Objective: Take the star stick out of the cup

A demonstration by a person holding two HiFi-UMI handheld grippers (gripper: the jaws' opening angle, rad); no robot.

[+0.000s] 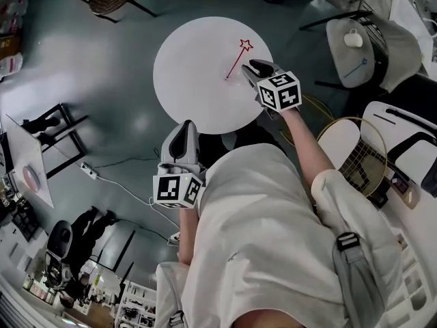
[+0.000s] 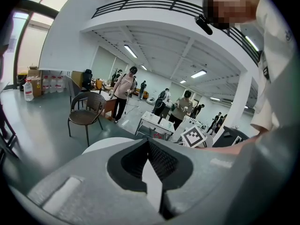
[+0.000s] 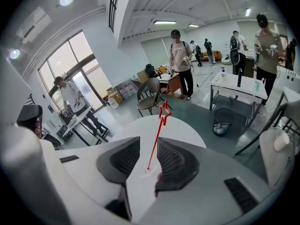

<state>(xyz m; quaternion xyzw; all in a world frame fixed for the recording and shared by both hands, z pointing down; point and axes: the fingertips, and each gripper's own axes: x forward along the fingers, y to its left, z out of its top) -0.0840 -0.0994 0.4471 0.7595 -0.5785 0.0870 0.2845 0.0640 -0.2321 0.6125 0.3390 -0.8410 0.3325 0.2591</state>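
Right gripper [image 3: 147, 148] jaws apart, not pressing anything, red star stick [image 3: 158, 136] between them untouched. Stick tilts up, star on top, lower end on the white round table [image 3: 187, 130]. Left gripper [image 2: 149, 146] jaws together, empty, held back at table edge.

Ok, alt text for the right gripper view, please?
The right hand-held gripper holds its jaws apart over a round white table, with a thin red star stick rising between them, unclamped. Behind are a wicker chair and people standing in a bright hall.
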